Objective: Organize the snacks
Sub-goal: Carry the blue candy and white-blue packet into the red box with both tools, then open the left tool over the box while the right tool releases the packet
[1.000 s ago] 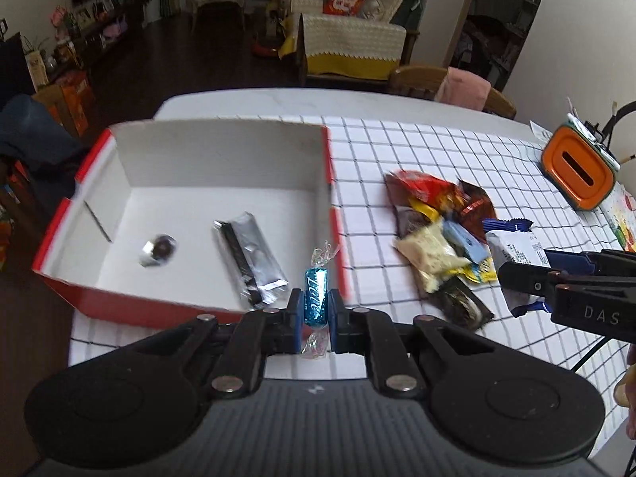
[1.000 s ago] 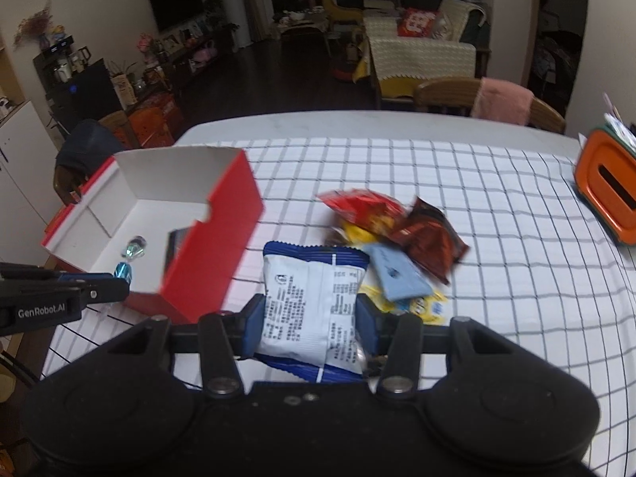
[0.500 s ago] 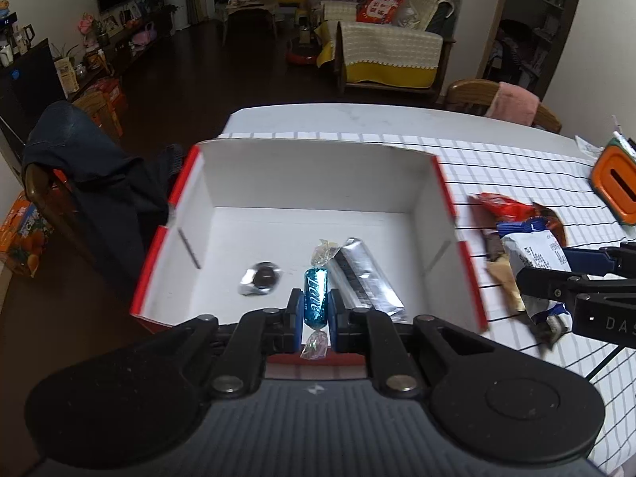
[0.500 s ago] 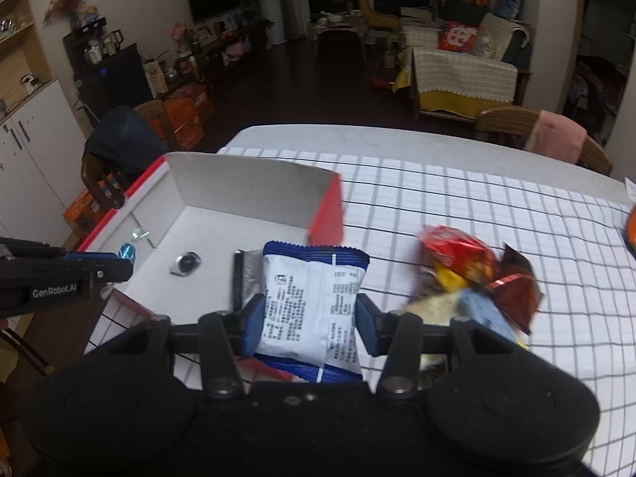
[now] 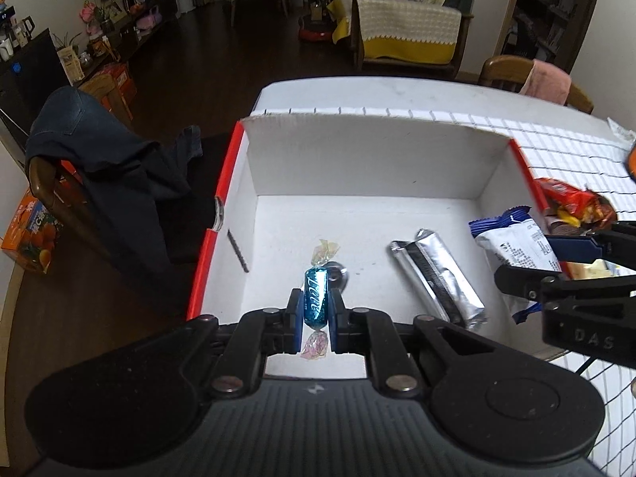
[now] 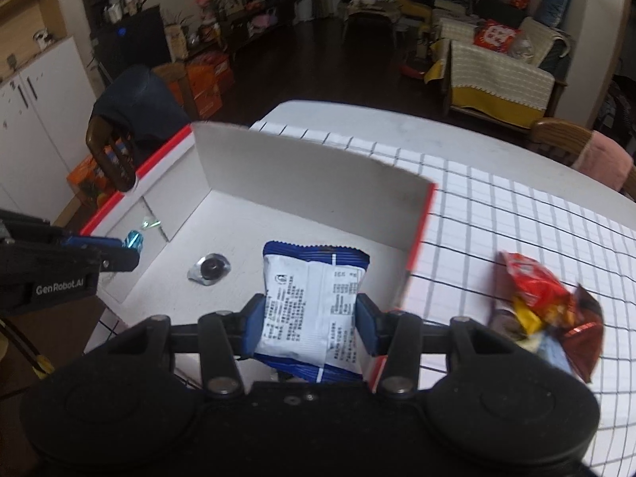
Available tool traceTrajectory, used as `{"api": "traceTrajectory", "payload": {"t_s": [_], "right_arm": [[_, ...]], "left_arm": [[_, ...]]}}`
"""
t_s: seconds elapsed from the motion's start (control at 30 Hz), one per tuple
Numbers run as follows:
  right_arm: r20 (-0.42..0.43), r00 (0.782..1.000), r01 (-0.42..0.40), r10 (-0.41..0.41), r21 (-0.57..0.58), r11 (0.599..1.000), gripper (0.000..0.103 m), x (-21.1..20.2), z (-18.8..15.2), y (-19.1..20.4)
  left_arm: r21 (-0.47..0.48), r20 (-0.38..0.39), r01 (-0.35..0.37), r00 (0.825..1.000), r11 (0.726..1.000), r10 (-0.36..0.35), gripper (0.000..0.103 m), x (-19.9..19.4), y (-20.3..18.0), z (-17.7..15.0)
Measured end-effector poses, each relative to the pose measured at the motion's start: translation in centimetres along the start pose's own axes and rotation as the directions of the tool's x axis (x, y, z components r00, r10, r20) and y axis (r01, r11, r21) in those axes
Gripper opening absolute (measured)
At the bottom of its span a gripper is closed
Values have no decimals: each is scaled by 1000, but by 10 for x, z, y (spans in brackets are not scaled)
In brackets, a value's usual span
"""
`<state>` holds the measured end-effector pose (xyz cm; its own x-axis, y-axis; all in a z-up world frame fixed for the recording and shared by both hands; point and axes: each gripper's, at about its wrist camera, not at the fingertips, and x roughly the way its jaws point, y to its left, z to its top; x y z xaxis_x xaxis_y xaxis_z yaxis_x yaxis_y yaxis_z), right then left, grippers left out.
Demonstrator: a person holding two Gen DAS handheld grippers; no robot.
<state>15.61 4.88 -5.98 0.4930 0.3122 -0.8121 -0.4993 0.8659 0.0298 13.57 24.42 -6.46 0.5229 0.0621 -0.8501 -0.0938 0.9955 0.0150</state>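
Observation:
My left gripper is shut on a blue foil candy and holds it above the floor of an open red box with white inside. In the box lie a silver wrapped bar and a small round foil sweet. My right gripper is shut on a white and blue snack packet, held over the box's near right part. It also shows in the left wrist view. The left gripper with the candy shows in the right wrist view.
A pile of loose snacks lies on the checked tablecloth right of the box. A wooden chair with a dark jacket stands off the table's left edge. A second chair is at the far side.
Both grippers have moved left from the snack pile to over the box, each still holding its snack. The box now fills the middle of both views.

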Motion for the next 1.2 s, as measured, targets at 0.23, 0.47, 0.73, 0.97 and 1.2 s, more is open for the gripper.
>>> {"api": "traceTrajectory", "payload": {"t_s": [0.23, 0.47, 0.73, 0.97, 1.2], "right_arm": [[-47, 999, 12, -13, -15, 1000, 47, 29, 2, 6], [-67, 996, 54, -59, -65, 996, 47, 47, 2, 12], [-71, 995, 60, -67, -96, 994, 38, 51, 6, 19], [-71, 997, 37, -43, -87, 996, 45, 48, 0, 17], [-42, 999, 25, -27, -63, 998, 60, 34, -2, 13]], "left_arm": [[34, -37, -17, 999, 999, 18, 12, 22, 0, 1], [74, -84, -28, 996, 997, 34, 12, 43, -5, 0], [87, -128, -32, 991, 996, 43, 12, 55, -6, -6], [73, -146, -20, 989, 997, 31, 12, 59, -4, -12], [58, -108, -11, 994, 998, 17, 19, 45, -5, -13]]}}
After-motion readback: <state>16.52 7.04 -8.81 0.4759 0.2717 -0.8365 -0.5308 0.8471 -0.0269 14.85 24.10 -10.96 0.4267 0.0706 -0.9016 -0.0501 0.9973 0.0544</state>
